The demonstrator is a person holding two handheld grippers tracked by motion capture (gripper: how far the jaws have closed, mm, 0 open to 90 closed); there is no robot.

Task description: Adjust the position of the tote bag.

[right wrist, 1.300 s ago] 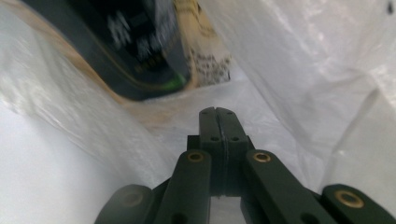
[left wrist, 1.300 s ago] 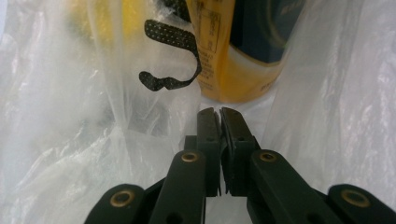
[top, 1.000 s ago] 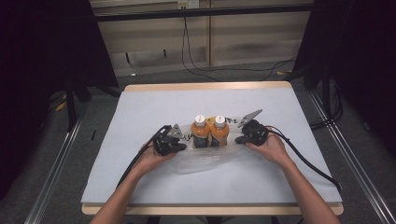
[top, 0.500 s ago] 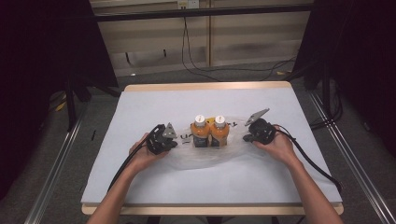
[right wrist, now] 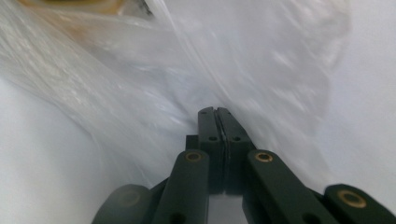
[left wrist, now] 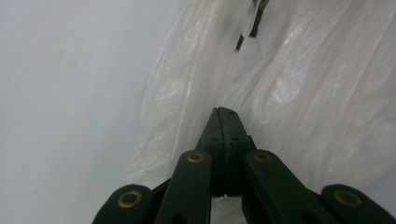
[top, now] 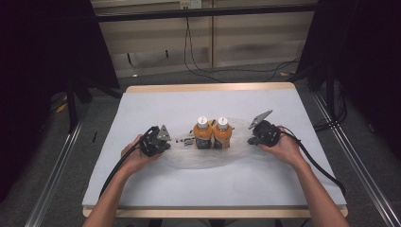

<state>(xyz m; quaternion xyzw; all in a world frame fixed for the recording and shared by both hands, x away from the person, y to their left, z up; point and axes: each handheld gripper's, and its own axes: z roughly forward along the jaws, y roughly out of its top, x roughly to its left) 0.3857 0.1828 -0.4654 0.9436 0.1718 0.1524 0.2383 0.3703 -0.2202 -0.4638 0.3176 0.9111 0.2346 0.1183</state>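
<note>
- Plastic bag [top: 208,158], clear and crinkled, is seen spread flat across the middle of the white-covered tabletop [top: 142,109].
- Two orange bottles [top: 213,135] with white caps are stood upright side by side, touching, at the bag's middle; whether they are inside the film or on it cannot be told.
- Left gripper [top: 163,142] is held at the bag's left end, and its fingers [left wrist: 219,135] are pressed together, with the bag's film pinched between them as seen in the left gripper view.
- Right gripper [top: 253,138] is held at the bag's right end; its fingers [right wrist: 210,135] are likewise pressed together on a fold of the film.
- Bag is held at both ends, low over the tabletop, with the bottles between the two grippers.
- Black cables are trailed back from each gripper along the person's forearms.
</note>
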